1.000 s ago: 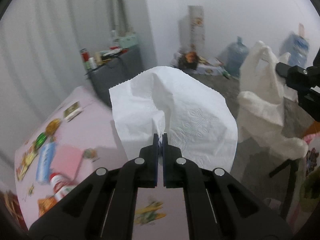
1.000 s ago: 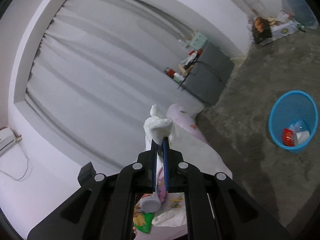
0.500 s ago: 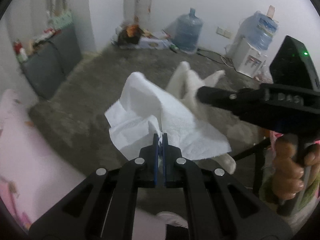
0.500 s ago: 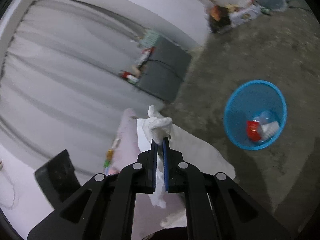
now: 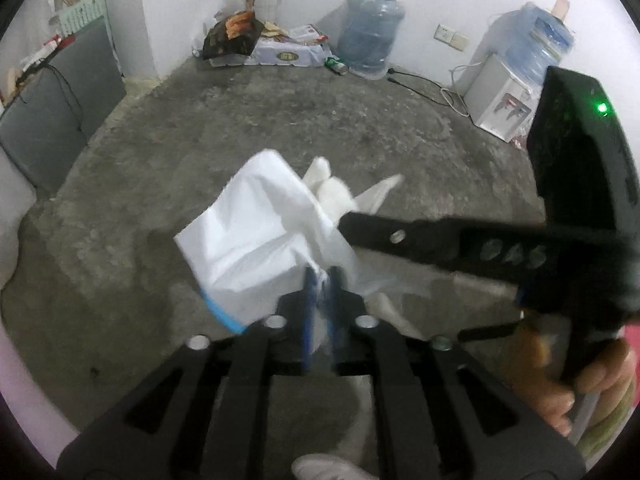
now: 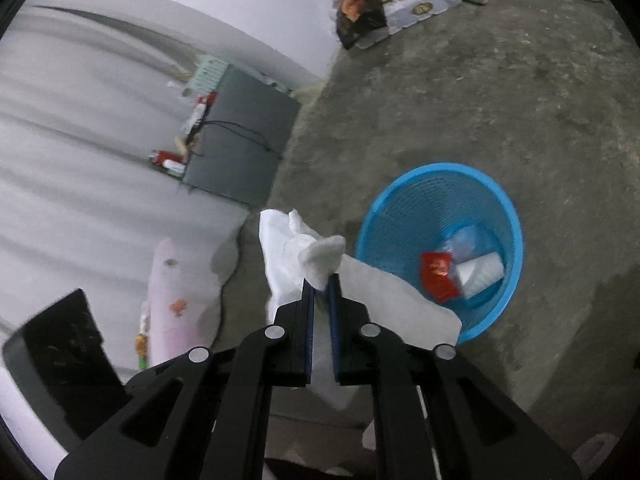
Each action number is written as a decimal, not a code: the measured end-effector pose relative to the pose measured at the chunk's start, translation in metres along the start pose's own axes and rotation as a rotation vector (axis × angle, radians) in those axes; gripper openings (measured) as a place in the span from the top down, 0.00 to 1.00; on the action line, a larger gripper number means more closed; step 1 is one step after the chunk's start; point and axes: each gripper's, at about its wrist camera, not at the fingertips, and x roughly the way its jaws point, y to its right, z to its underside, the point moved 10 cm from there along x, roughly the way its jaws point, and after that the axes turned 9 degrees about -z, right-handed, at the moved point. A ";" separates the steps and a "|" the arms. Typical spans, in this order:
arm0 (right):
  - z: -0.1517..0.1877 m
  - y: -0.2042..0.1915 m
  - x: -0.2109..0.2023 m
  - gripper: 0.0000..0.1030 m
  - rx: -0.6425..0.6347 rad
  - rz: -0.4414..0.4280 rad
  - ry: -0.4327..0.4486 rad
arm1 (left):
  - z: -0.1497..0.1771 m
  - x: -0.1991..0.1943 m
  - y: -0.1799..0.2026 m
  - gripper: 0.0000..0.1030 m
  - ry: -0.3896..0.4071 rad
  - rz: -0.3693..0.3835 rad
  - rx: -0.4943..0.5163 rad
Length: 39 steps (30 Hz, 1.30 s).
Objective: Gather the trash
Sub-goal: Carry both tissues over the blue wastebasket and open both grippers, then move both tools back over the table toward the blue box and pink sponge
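A white tissue (image 5: 248, 240) is seen between the opening jaws of the left gripper (image 5: 320, 280), above the blue basket (image 6: 404, 200) on the concrete floor (image 5: 200, 140). A crumpled tissue (image 6: 320, 258) sits in the right gripper (image 6: 322, 280), its jaws parting narrowly. A red wrapper (image 6: 438, 276) and white cup (image 6: 480, 272) lie inside the basket; water jugs (image 5: 370, 28) are ranged along the wall.

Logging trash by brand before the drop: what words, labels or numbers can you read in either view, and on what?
No text can be read as words.
On the white carton by the wall: oval green logo, too small.
On the red packet in the blue basket: gold print, blurred.
On the water dispenser: red labels, too small.
On the right gripper: raised marks along its side, blurred.
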 end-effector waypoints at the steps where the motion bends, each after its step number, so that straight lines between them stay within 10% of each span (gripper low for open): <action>1: -0.004 0.012 0.007 0.82 0.009 0.033 -0.011 | -0.004 0.010 0.001 0.59 -0.013 0.003 -0.017; 4: -0.011 0.057 0.020 0.62 0.061 0.135 -0.018 | -0.009 0.035 -0.004 0.45 -0.038 -0.044 -0.050; 17: 0.008 0.070 -0.037 0.57 0.158 0.046 0.139 | -0.007 -0.002 -0.020 0.34 0.035 -0.040 -0.100; 39: 0.109 -0.224 -0.157 0.06 -0.554 -0.059 0.368 | 0.145 -0.313 -0.198 0.20 0.387 -0.186 -0.403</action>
